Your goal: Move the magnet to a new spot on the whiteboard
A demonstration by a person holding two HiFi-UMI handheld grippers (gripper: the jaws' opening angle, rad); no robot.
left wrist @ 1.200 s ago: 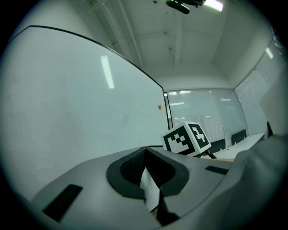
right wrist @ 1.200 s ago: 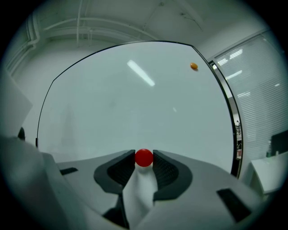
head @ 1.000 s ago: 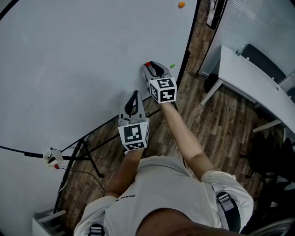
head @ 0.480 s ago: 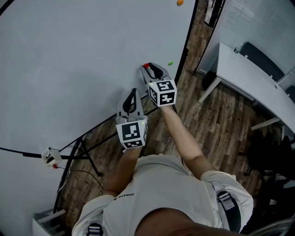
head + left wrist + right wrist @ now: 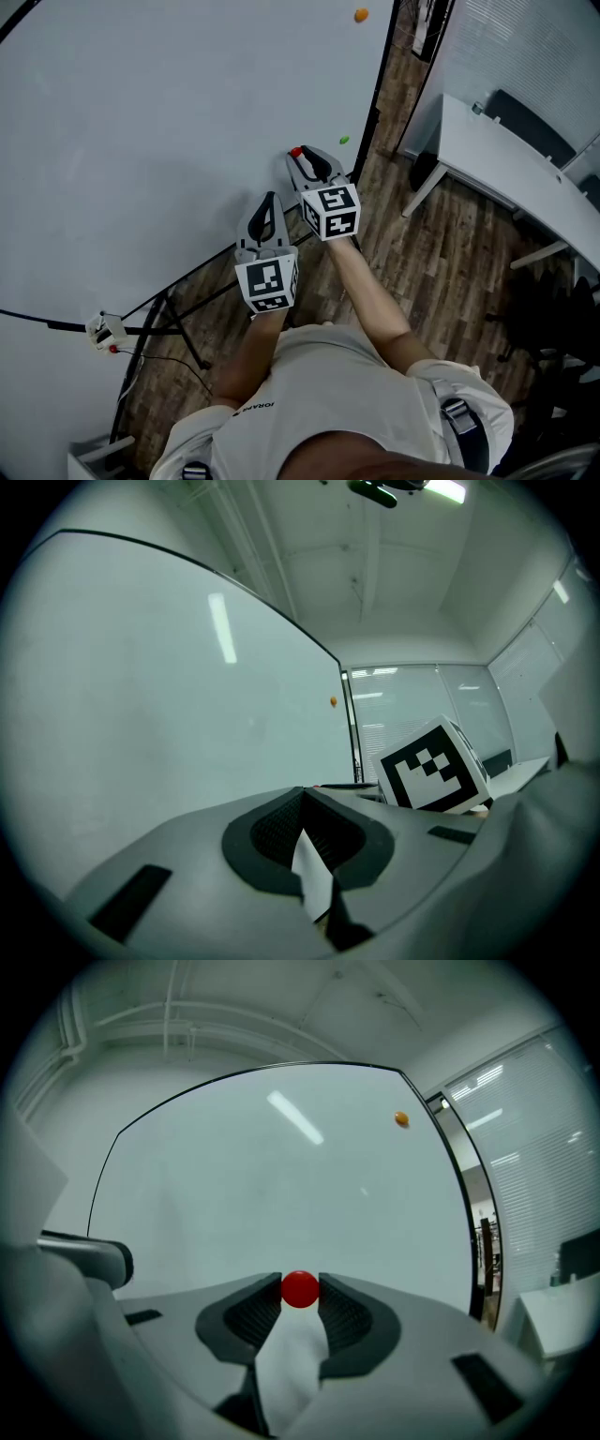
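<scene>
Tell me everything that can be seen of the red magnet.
The red magnet is small, round and smooth, and looks like glossy plastic. It sits between the tips of the right gripper, whose jaws press on it from both sides, close in front of the whiteboard. Whether it touches the board cannot be told. Nothing else touches it.

Soft overhead light, dark fisheye corners
</scene>
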